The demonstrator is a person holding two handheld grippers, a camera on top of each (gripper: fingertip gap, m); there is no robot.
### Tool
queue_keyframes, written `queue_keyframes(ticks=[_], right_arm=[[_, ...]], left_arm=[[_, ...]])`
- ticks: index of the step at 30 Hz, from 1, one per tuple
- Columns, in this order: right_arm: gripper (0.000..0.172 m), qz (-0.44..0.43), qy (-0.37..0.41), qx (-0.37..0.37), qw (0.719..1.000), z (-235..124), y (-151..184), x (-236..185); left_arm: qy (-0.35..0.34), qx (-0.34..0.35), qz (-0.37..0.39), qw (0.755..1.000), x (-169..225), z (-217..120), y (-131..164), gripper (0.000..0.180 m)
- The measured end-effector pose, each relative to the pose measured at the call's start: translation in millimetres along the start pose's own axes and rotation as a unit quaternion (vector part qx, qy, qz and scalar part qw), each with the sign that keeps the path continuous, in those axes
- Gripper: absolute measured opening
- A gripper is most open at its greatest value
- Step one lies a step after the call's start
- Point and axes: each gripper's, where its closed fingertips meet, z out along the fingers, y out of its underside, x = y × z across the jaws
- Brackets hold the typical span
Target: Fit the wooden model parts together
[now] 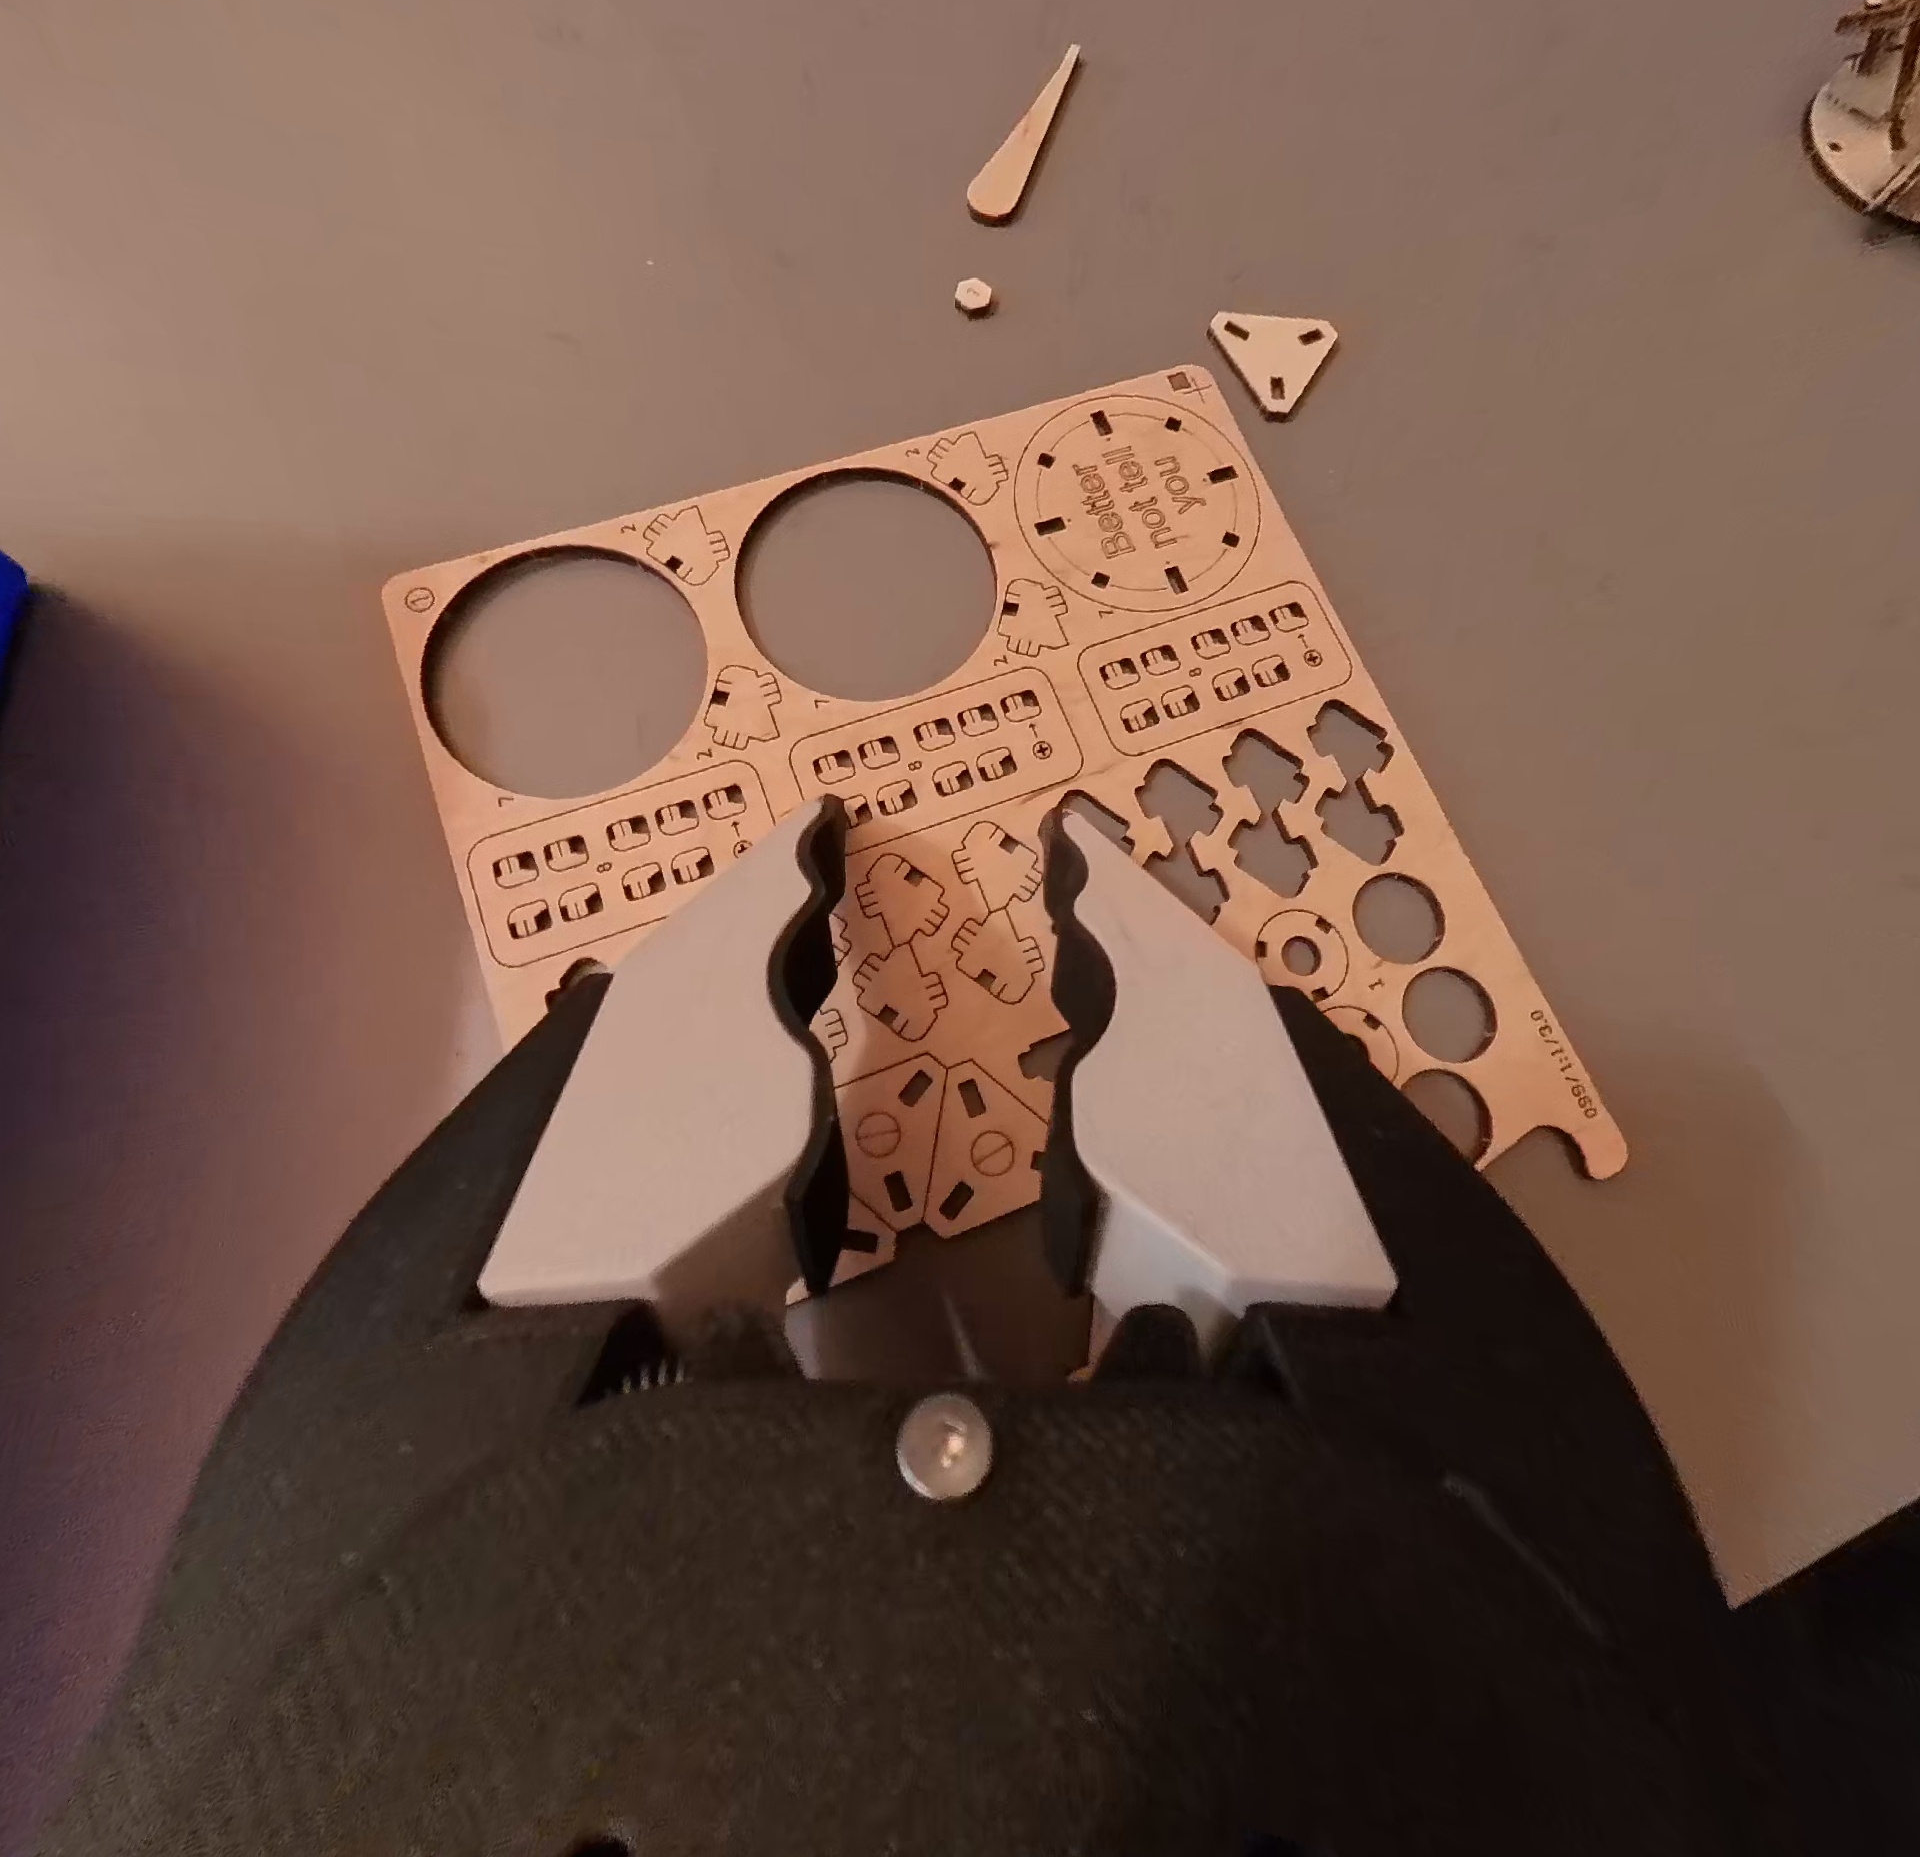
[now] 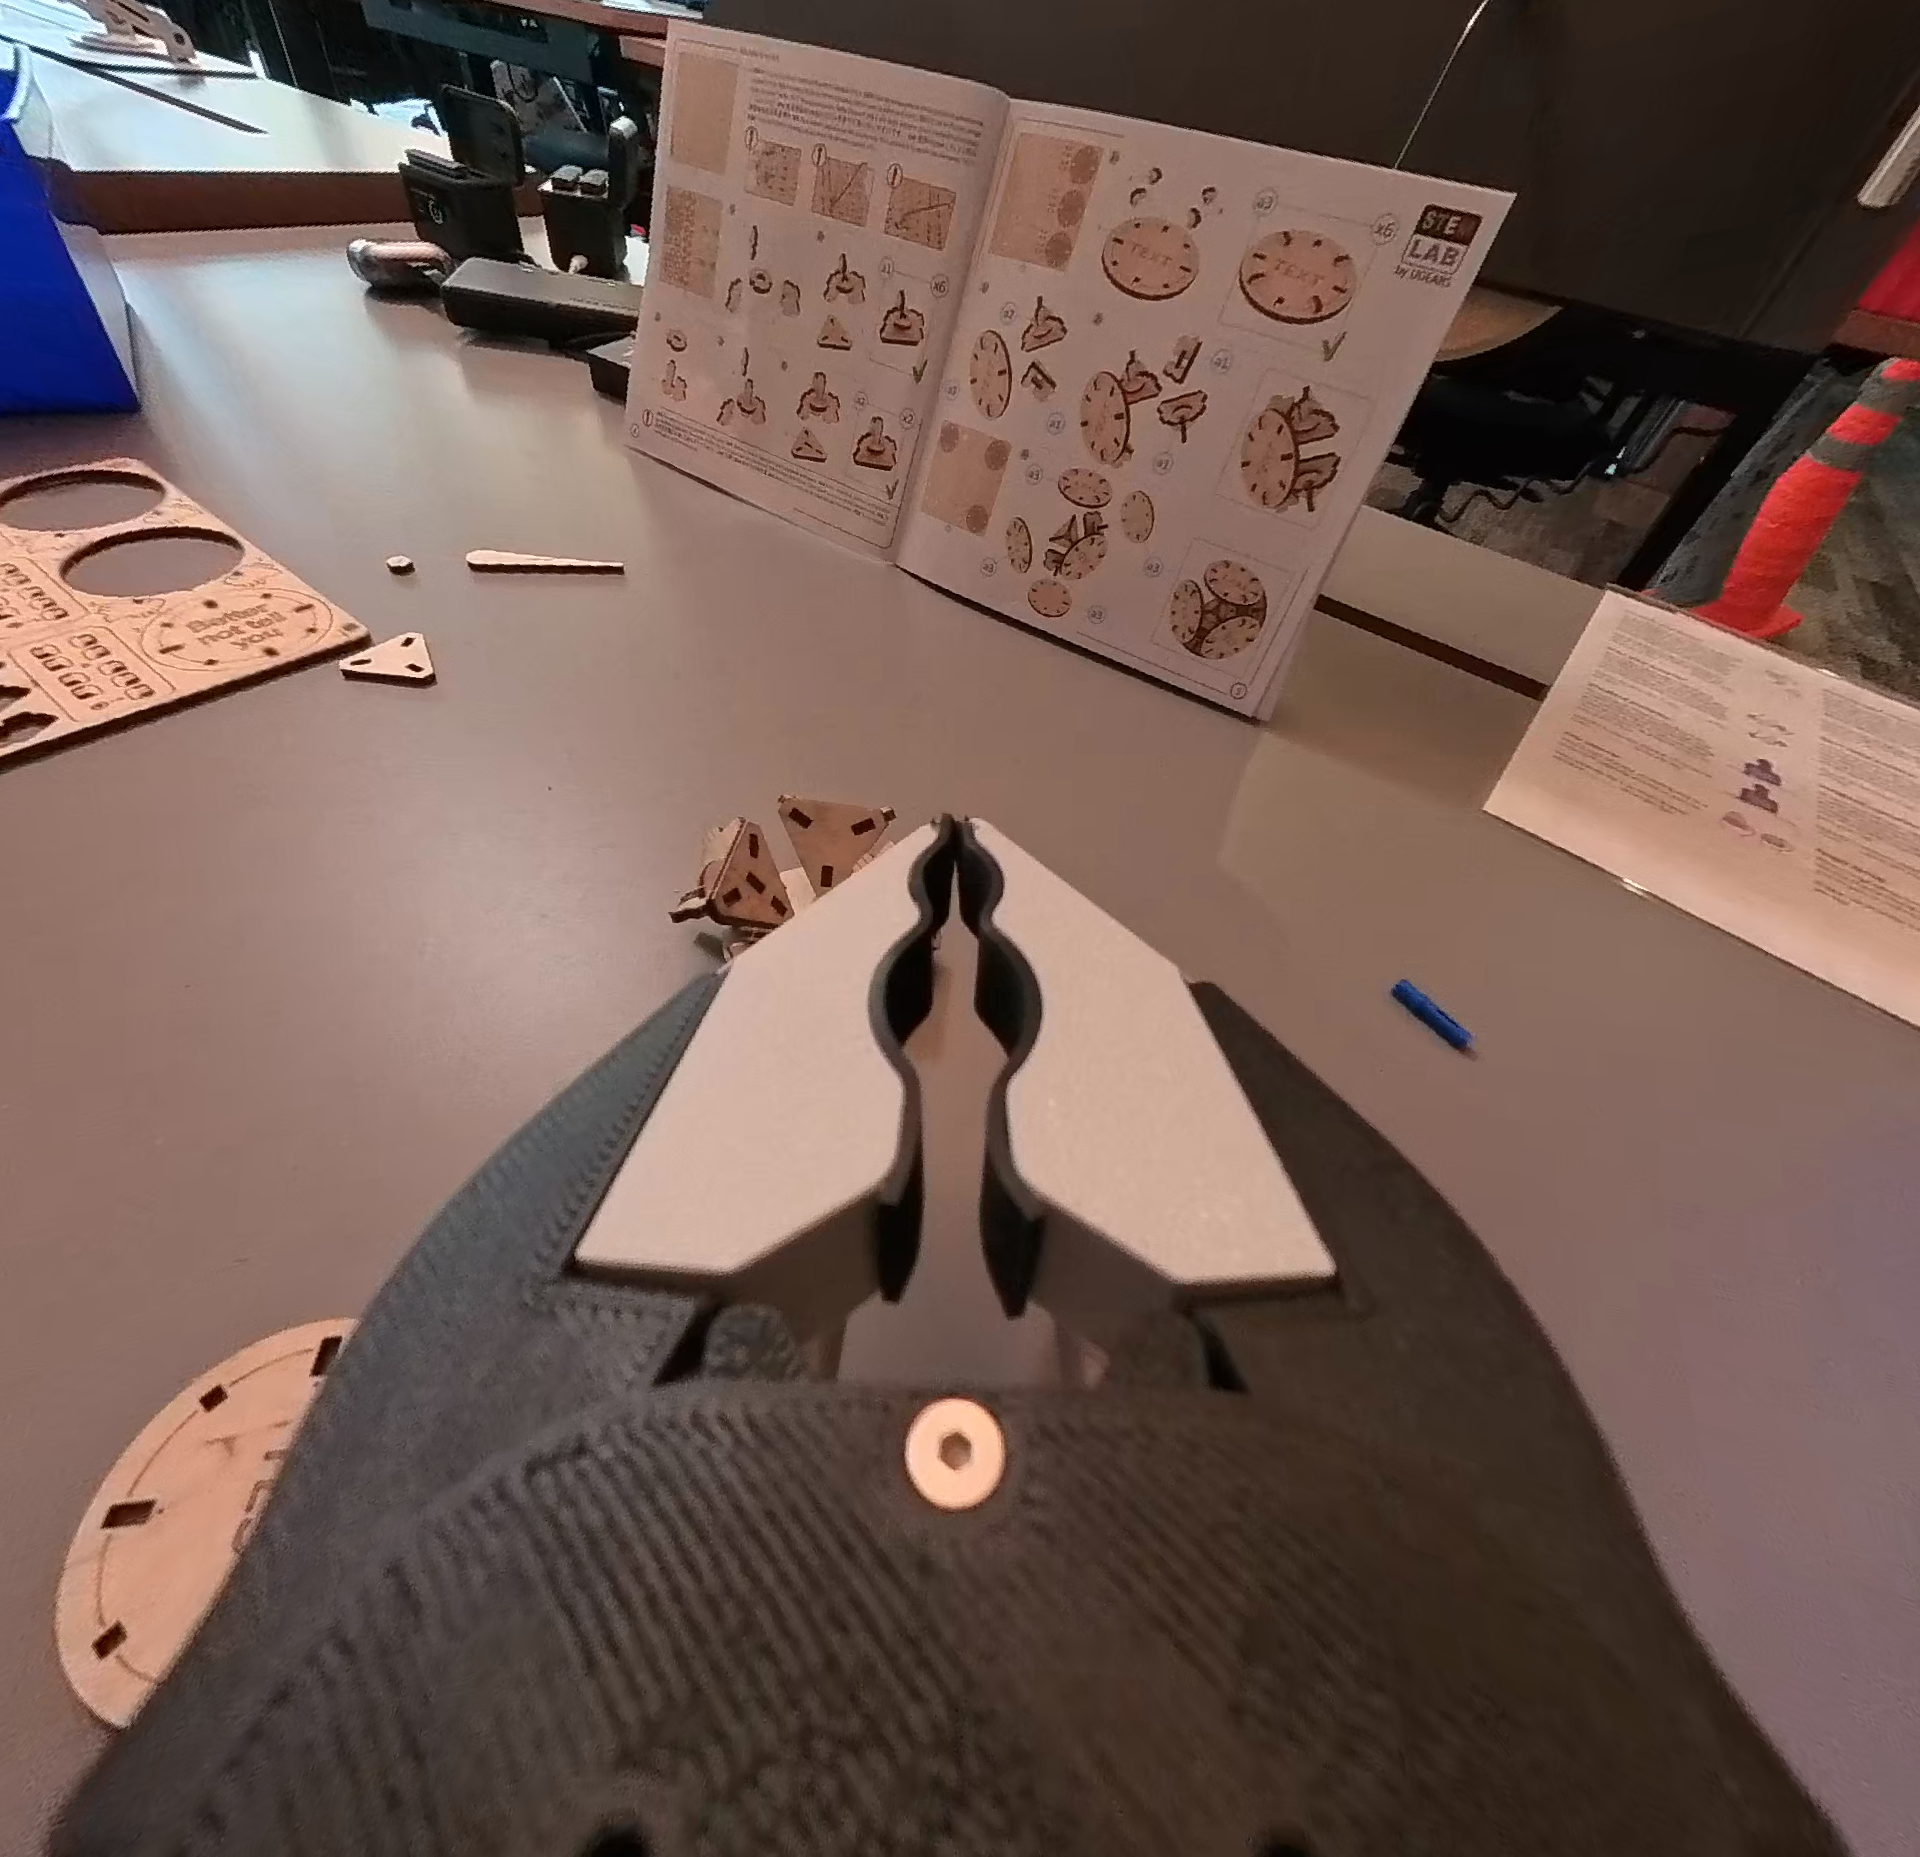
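My left gripper point(image 1: 945, 825) is open and hovers low over a laser-cut wooden sheet point(image 1: 935, 924) that lies flat on the grey table point(image 1: 416, 249). Uncut small parts of the sheet show between its fingers, and nothing is in its grasp. The sheet has two large round holes and an engraved disc point(image 1: 1138, 503) still in place. My right gripper point(image 2: 956, 825) is shut, low over the table. A small wooden assembly with triangular slotted faces point(image 2: 758, 872) lies just left of its fingertips. Whether the pads touch it is hidden.
Loose wooden parts lie past the sheet: a teardrop piece point(image 1: 1023, 140), a tiny hexagon point(image 1: 974, 292), a slotted triangle point(image 1: 1273, 358). A slotted wooden disc point(image 2: 187, 1516) lies by my right gripper. An open instruction booklet point(image 2: 1039, 353), a printed paper point(image 2: 1745, 789), a small blue piece point(image 2: 1432, 1015) and a blue box point(image 2: 52, 280) stand around. Some 35 centimetres of space lies between my two pairs of fingers. My right tips are about 30 centimetres from the engraved disc point(image 1: 1138, 503), my left tips only 7 centimetres.
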Motion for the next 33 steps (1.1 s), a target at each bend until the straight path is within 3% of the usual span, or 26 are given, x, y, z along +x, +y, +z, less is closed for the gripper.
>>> queue_keyframes(ticks=[8,15,28,33], right_arm=[[0.000,0.001,-0.001,-0.001,1.000,0.4,0.3,0.4],[0.000,0.000,-0.003,-0.001,1.000,0.6,0.1,0.4],[0.000,0.012,-0.006,0.000,1.000,1.8,0.0,3.1],[0.000,0.024,-0.042,0.055,0.997,3.4,-24.4,0.7]], left_arm=[[-0.007,-0.004,0.029,1.000,7.6,8.3,-5.4,0.040],[0.032,-0.003,0.050,0.998,25.9,19.2,-15.1,0.040],[0.194,-0.030,0.155,0.968,102.3,69.9,-59.8,0.048],[0.289,-0.035,0.151,0.945,137.3,68.7,-81.2,0.048]])
